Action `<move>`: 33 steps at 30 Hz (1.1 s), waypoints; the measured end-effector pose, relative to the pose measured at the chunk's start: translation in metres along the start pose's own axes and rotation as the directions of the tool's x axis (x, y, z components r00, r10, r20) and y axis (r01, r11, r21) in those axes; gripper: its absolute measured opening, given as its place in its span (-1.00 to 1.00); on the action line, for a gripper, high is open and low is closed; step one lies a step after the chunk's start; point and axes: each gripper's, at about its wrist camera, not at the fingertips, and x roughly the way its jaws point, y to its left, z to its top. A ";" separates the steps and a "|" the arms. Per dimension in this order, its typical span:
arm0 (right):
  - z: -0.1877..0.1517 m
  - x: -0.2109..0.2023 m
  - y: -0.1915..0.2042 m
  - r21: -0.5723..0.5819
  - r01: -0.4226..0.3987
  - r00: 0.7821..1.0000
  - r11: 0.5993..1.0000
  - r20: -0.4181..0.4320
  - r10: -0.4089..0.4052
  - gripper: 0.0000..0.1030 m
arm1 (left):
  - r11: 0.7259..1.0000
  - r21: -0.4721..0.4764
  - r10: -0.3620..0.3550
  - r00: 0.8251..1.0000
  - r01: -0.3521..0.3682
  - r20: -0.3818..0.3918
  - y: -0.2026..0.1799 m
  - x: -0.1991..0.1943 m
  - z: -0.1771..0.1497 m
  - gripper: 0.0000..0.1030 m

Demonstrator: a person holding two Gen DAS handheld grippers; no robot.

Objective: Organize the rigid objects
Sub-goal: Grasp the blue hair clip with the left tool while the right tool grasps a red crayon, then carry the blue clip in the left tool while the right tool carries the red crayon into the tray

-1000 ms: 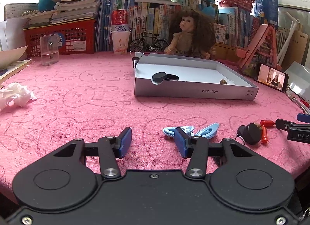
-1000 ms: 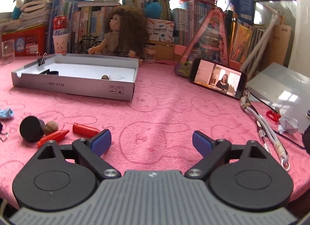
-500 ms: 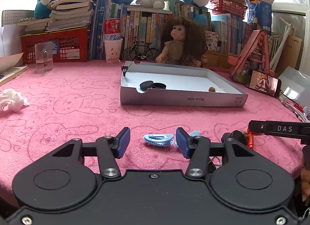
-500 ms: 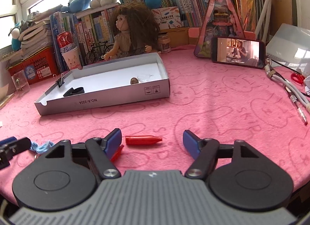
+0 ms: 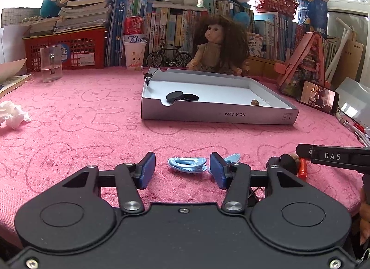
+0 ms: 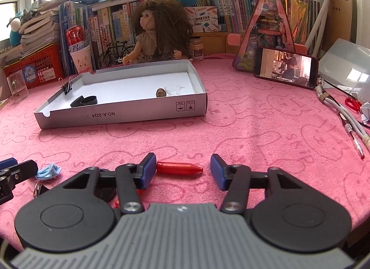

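The right gripper point(image 6: 182, 168), jaws closing, straddles the red crayon point(image 6: 179, 167) (light, stiff, slick); take its middle.

The left gripper point(image 5: 182, 168) stands apart around the blue hair clip point(image 5: 186, 164).

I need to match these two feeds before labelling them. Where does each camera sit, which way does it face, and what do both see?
Left wrist: on the left gripper, facing along its fingers, which flank a blue hair clip; fingertips of a hand show at the right edge.
Right wrist: on the right gripper, whose jaws are closing around a red crayon, not yet pinching it.
Shared: the white box, doll and phone.
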 end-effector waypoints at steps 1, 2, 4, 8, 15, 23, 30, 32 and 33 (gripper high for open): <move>0.000 0.000 0.000 -0.002 0.001 1.000 1.000 0.001 -0.001 0.07 | 1.000 0.001 -0.001 1.000 0.001 0.000 0.000 0.000 0.000 -0.04; -0.001 0.000 0.001 -0.006 0.002 1.000 1.000 0.002 -0.002 0.06 | 1.000 0.002 -0.001 1.000 0.001 0.000 0.001 0.001 -0.001 -0.04; -0.001 -0.001 0.002 -0.013 0.004 1.000 1.000 0.004 -0.004 0.05 | 1.000 -0.001 -0.002 1.000 0.002 -0.003 0.001 0.002 -0.001 -0.06; -0.002 -0.001 0.004 -0.028 0.005 1.000 1.000 0.009 -0.005 -0.01 | 1.000 -0.003 -0.013 1.000 0.013 -0.002 0.002 0.002 -0.003 -0.21; -0.003 -0.002 0.004 -0.035 -0.004 1.000 0.999 0.016 0.004 -0.06 | 1.000 -0.010 -0.021 1.000 0.021 -0.004 0.001 0.002 -0.003 -0.33; -0.002 -0.003 0.004 -0.043 -0.016 1.000 0.999 0.026 0.017 -0.06 | 1.000 -0.022 -0.018 1.000 0.018 0.008 0.004 0.000 0.001 -0.33; 0.002 -0.004 0.003 -0.049 -0.017 0.999 0.999 0.040 0.019 -0.06 | 1.000 -0.014 -0.008 1.000 0.008 0.013 0.002 0.000 0.005 -0.33; 0.003 -0.004 0.002 -0.048 -0.017 0.999 0.999 0.045 0.019 -0.06 | 1.000 -0.009 -0.004 1.000 0.004 0.015 0.002 0.001 0.007 -0.33; 0.004 -0.004 0.002 -0.049 -0.017 0.999 0.999 0.047 0.019 -0.06 | 1.000 -0.009 -0.002 1.000 0.002 0.016 0.001 0.001 0.008 -0.33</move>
